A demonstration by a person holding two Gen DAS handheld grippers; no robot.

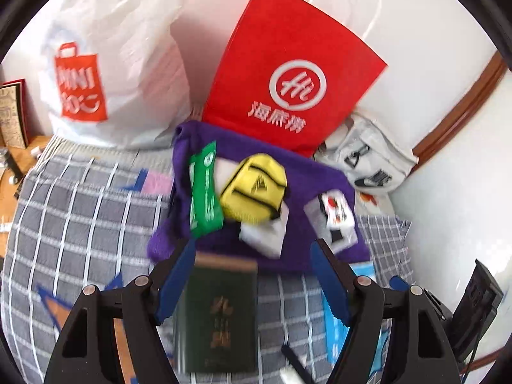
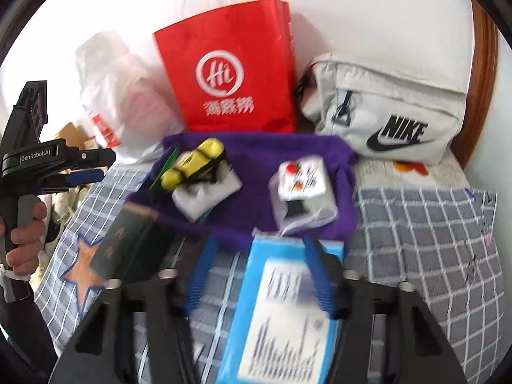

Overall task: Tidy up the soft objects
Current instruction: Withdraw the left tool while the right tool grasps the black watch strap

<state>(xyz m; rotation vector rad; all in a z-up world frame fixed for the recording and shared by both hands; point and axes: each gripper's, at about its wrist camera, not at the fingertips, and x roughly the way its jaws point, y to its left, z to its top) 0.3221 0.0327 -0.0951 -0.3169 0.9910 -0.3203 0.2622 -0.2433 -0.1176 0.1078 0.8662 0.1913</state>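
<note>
Blur smears dark green booklet [image 1: 220, 316] lettering.

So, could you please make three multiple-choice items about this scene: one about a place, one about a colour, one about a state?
1. Where does the yellow pouch lie?
A. inside the red paper bag
B. on the purple cloth
C. on the floor

2. What colour is the bag with the Nike logo?
A. light grey
B. black
C. green

3. How does the left gripper stand?
A. shut on the yellow pouch
B. shut on a sock
C. open, holding nothing

Answers:
1 B, the pouch rests among small items on the purple cloth, in front of the red paper bag.
2 A, its fabric is pale grey with a black logo.
3 C, both blue fingers stand wide apart over the dark green booklet.
</note>
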